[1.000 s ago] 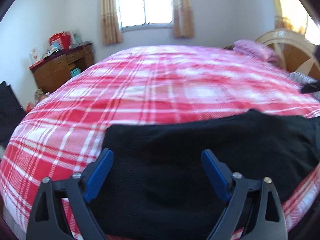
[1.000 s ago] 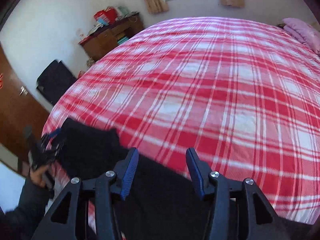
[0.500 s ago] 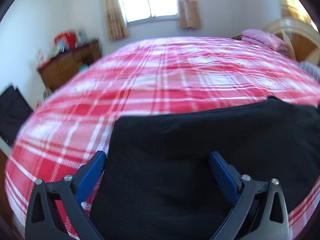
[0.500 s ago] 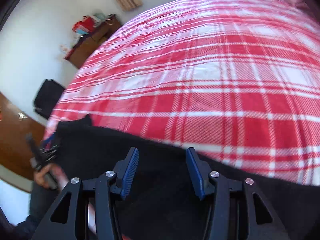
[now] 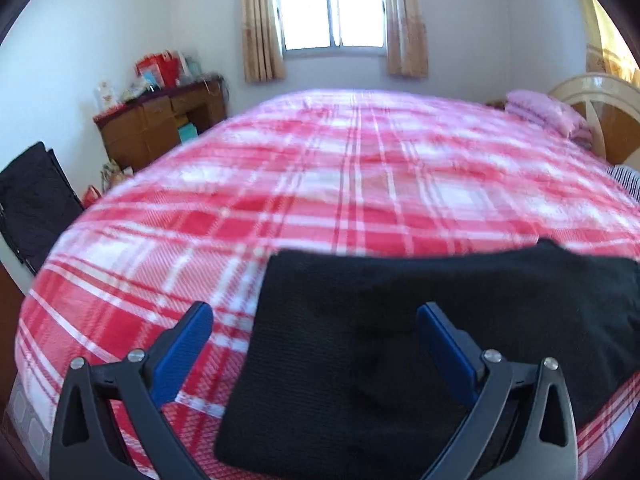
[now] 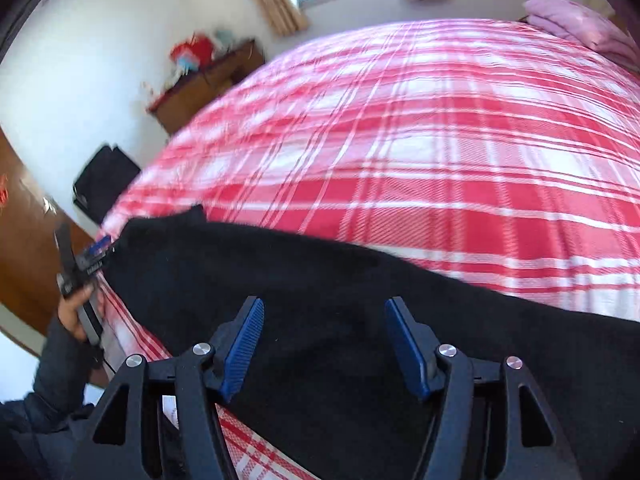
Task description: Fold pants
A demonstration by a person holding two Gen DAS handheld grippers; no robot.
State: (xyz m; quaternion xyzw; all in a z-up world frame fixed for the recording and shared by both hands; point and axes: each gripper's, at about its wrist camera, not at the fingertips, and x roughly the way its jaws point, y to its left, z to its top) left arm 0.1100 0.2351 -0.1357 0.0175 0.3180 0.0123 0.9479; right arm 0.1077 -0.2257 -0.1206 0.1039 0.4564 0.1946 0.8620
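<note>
Two grippers hover over the near edge of a wide bed covered with a red-and-white plaid blanket (image 5: 360, 184), and both stand with their blue-padded fingers spread wide, holding nothing. Black knit pants (image 5: 400, 340) lie flat across that near edge, folded into a long dark band running from left to right.

From the left wrist camera, the left gripper (image 5: 314, 344) straddles the left end of the pants: its right finger sits above the dark cloth, its left finger above bare plaid just beside the straight left edge of the pants. Whether either pad touches the fabric cannot be told.

From the right wrist camera, the right gripper (image 6: 324, 340) hangs over the middle of the pants (image 6: 320, 280), both pads over black cloth. At the far left of this view the left gripper (image 6: 94, 254) shows at the pants' end, held in the person's left hand (image 6: 74, 312) with a dark sleeve behind it.

Beyond the bed, a brown wooden cabinet (image 5: 160, 124) stands against the white wall, topped with red bags and boxes. A bright window with tan curtains (image 5: 332, 12) sits in the far wall. A pink pillow (image 5: 548, 112) rests at the right, next to a cream curved headboard (image 5: 596, 96). A black bag (image 5: 36, 200) stands on the floor at the left.
</note>
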